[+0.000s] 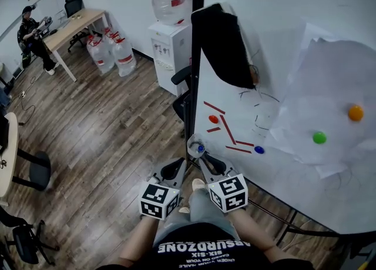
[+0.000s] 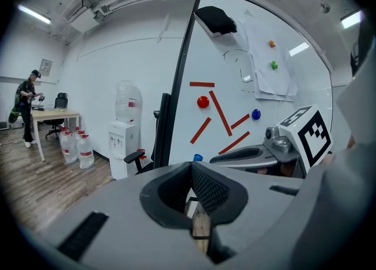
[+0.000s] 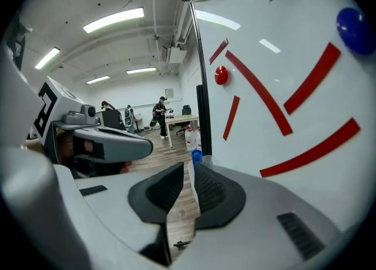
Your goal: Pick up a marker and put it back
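Observation:
A white marker with a blue cap [image 1: 200, 148] stands between the jaws of my right gripper [image 1: 200, 156], just off the left edge of the whiteboard [image 1: 276, 169]. In the right gripper view the marker [image 3: 196, 157] runs up between the ribbed pads of the right gripper [image 3: 187, 176], which is shut on it. My left gripper [image 1: 178, 167] hovers close beside it on the left, shut with nothing in it; its pads [image 2: 202, 186] meet. The blue cap [image 2: 197, 157] also shows in the left gripper view. Red lines [image 1: 227, 129] are drawn on the board.
Red [image 1: 213, 119], blue [image 1: 259, 150], green [image 1: 319, 137] and orange [image 1: 355, 112] magnets sit on the board, with paper sheets [image 1: 329, 80] and a black cloth [image 1: 223, 45]. A water dispenser [image 1: 169, 45], bottles [image 1: 111, 54] and a chair [image 1: 182, 89] stand behind. A person [image 1: 32, 33] sits far left.

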A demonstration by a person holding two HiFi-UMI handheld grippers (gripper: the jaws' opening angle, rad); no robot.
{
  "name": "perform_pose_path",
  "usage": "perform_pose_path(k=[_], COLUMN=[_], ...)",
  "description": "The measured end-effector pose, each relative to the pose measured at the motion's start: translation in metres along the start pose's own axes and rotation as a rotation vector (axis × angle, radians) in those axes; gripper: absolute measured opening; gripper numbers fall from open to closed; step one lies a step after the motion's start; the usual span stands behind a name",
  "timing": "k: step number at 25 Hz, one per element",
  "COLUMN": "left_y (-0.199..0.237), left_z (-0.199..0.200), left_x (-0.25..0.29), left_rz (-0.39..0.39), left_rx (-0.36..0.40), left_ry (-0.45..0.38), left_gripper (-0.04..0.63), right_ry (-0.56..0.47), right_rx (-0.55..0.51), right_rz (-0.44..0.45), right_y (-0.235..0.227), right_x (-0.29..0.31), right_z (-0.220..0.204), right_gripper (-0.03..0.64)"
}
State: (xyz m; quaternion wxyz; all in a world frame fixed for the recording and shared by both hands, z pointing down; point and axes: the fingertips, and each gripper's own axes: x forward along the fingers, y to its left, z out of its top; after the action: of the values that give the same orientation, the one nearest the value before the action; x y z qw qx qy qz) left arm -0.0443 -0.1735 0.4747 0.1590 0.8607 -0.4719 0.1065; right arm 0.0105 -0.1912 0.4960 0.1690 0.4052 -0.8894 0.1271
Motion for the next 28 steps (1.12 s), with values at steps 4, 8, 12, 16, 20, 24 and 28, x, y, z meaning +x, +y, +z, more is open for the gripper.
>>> perform_pose_path(k=[4,8,12,16,20,24,28], left_y=[-0.007,-0.013,-0.018,-0.023,-0.027,-0.031,-0.034], left_z=[0.000,0.001,0.002,0.004,0.005,0.003,0.003], left_x=[-0.005,-0.009,-0.013,-0.018,-0.021,-0.025,-0.028], left_rz=[-0.012,-0.019,-0.027,-0.036,-0.044,-0.051,-0.059], left_rx=[0.006,0.011,0.018,0.026,0.029,0.033,0.036], left_ry=[-0.009,-0.018,-0.027,-0.035,-0.039,-0.036,-0.041], left_gripper=[0.008,0.008,0.008,0.008,0.008,0.008,0.008], right_ry=[-0.057,-0.096,-0.115,-0.124,-0.124,-0.125,-0.131], right_rx=[0.032,0.033,0.024,0.023,0.025,0.027,0.026], right_rz=[-0.010,-0.011,-0.016,-0.019,-0.021,-0.027,-0.034], right_y=[0.004,0.010,0.016,0.023,0.028,0.031,0.034], right_x=[-0.012,-0.023,-0.031,-0.036,-0.039,-0.044,-0.048], right_z=[0.008,0.015,0.019,0.019,0.016,0.015,0.015], right_gripper=[0.015,-0.002,-0.002,-0.002,-0.002,-0.002,-0.002])
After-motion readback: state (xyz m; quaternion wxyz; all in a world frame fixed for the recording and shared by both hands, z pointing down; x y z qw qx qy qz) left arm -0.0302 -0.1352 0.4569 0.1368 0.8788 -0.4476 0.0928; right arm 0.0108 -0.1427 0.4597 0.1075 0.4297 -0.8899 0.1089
